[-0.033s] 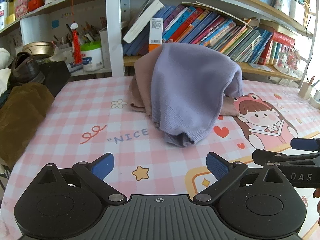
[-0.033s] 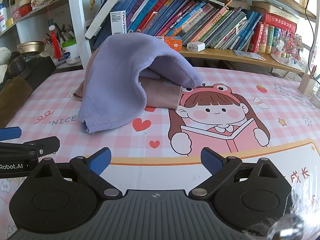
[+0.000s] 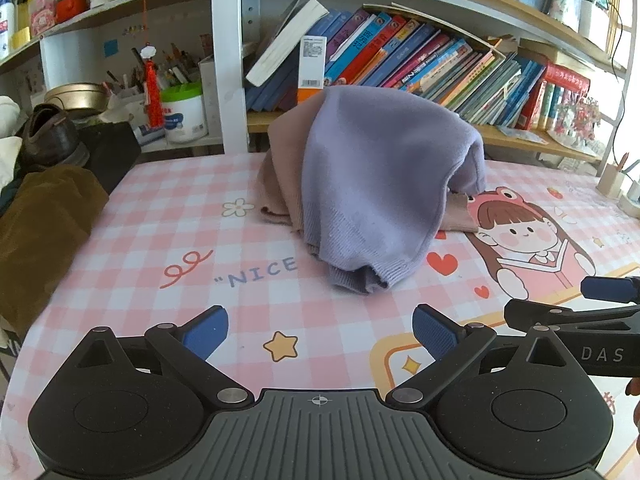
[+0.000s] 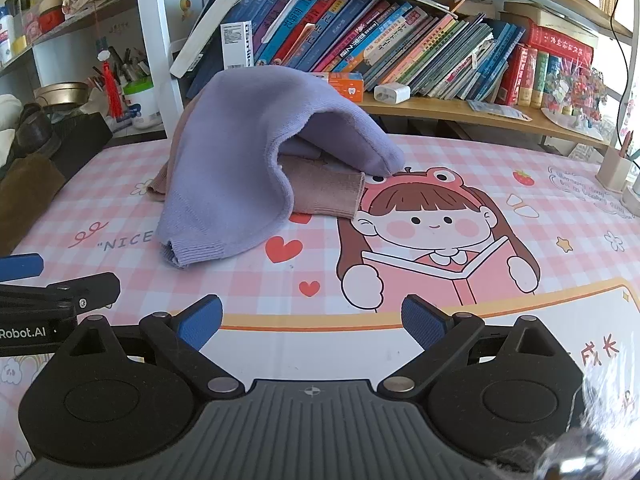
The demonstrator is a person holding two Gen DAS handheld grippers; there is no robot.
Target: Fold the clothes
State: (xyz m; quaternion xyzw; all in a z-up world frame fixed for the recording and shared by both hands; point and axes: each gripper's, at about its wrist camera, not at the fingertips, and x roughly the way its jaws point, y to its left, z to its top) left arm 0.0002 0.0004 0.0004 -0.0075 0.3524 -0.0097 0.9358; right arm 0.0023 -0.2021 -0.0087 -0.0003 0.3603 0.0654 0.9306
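Note:
A lavender knit sweater [image 3: 376,192] [image 4: 240,168] lies in a humped heap on the pink checked table mat [image 3: 160,220] [image 4: 440,168]. It drapes over a dusty-pink knit garment [image 3: 280,168] [image 4: 324,192], whose ribbed cuff sticks out at the right. My left gripper [image 3: 320,332] is open above the mat, short of the sweater's ribbed hem, with nothing between its blue pads. My right gripper [image 4: 312,326] is also open and empty, nearer the cartoon girl print, to the right of the heap. Each gripper's finger shows at the edge of the other's view.
A shelf of slanted books [image 3: 420,60] [image 4: 380,40] runs behind the heap, with a white post [image 3: 226,60] beside it. Brown cloth [image 3: 40,232] and a dark shoe [image 3: 48,136] lie off the mat's left edge. A white tub [image 3: 184,112] and a pen holder [image 4: 614,170] stand nearby.

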